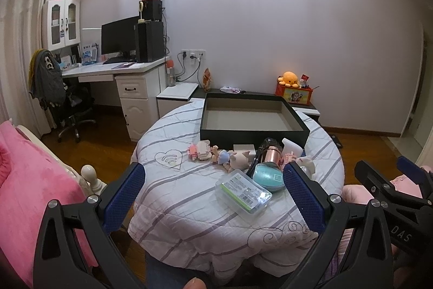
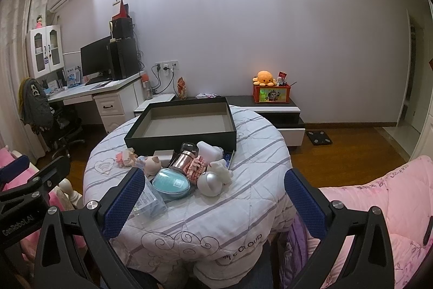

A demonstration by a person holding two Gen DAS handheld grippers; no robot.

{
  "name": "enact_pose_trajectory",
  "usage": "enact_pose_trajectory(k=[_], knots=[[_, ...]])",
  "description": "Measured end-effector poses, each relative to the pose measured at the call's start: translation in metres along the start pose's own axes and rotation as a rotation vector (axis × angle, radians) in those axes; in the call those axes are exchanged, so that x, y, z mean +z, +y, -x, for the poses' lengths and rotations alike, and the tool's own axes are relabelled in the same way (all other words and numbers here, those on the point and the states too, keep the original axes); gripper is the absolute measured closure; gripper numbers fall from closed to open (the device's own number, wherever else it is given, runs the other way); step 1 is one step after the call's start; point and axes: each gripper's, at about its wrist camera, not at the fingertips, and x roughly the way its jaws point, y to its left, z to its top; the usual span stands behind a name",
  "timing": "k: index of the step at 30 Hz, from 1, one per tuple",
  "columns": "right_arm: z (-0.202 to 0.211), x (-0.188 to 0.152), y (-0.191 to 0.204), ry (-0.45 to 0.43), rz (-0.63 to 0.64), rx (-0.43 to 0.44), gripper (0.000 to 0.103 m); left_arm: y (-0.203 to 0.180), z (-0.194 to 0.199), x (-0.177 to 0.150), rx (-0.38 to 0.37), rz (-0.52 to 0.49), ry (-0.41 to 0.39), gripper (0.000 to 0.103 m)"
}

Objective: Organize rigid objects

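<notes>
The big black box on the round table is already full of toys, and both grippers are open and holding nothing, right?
Not quite. The black box is empty: both wrist views show only its bare grey floor. The toys lie in a pile on the table in front of it. The left gripper and right gripper are indeed open and holding nothing.

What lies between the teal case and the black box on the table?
In the right wrist view, a copper-coloured flask lies between the teal case and the black box.
</notes>
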Motion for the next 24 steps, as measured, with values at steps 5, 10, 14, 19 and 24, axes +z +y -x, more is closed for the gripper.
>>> enact_pose_trajectory(k=[5, 10, 14, 19, 24], knots=[[-0.002, -0.003, -0.001, 0.008, -0.004, -0.001, 0.000, 0.000, -0.004, -0.002, 0.000, 0.001, 0.011, 0.000], [-0.008, -0.004, -0.003, 0.024, -0.005, 0.000, 0.000, 0.000, -0.011, -0.005, -0.001, 0.002, 0.025, 0.000], [-0.016, -0.005, -0.004, 0.044, -0.003, 0.000, 0.000, 0.000, -0.018, -0.009, 0.000, 0.004, 0.042, 0.000], [-0.028, -0.008, -0.005, 0.065, 0.004, -0.004, 0.000, 0.005, -0.033, -0.015, 0.006, 0.016, 0.070, 0.000], [-0.051, -0.014, -0.009, 0.109, 0.001, -0.010, 0.000, 0.009, -0.060, -0.028, 0.018, 0.031, 0.132, 0.000]])
